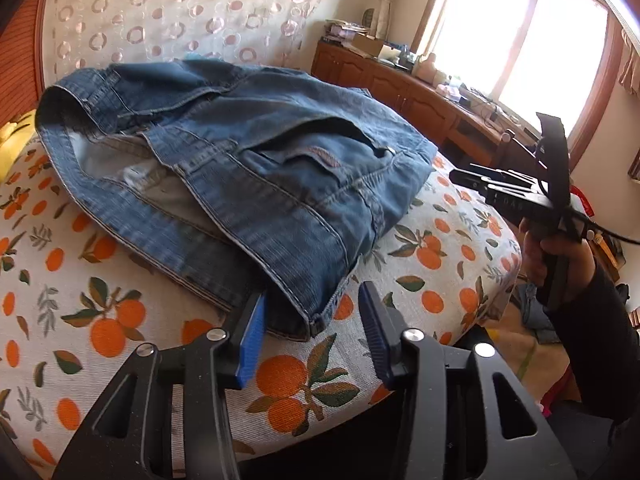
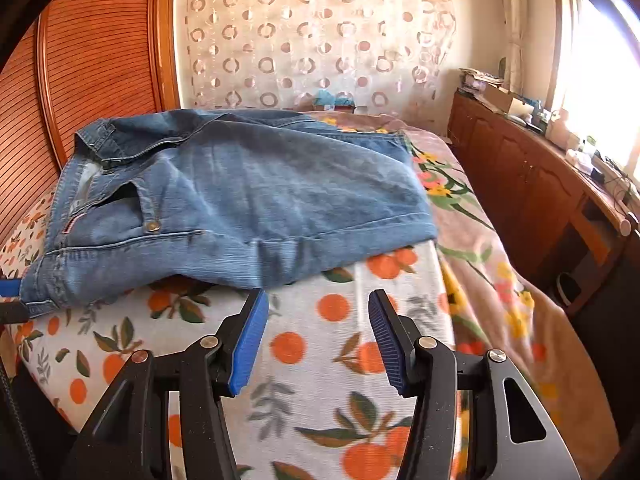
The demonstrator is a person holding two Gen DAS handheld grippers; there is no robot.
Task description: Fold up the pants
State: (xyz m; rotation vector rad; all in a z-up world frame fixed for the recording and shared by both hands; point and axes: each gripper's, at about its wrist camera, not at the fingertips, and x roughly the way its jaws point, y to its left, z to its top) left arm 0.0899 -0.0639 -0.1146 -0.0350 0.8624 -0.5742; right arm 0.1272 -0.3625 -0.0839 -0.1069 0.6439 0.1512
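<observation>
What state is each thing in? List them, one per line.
jeans: folded into a bundle, lying on the bed, held by neither gripper
left gripper: open, nothing between its fingers, close to the jeans' near edge
right gripper: open, empty, above the orange-print sheet
cabinet doors: closed

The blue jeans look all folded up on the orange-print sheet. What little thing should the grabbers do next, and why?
Probably nothing more than a small pull back. The folded blue denim jeans lie in a compact bundle on the orange-print bedsheet, and both the left hand-held gripper and the right hand-held gripper are open with nothing between their pads.
</observation>
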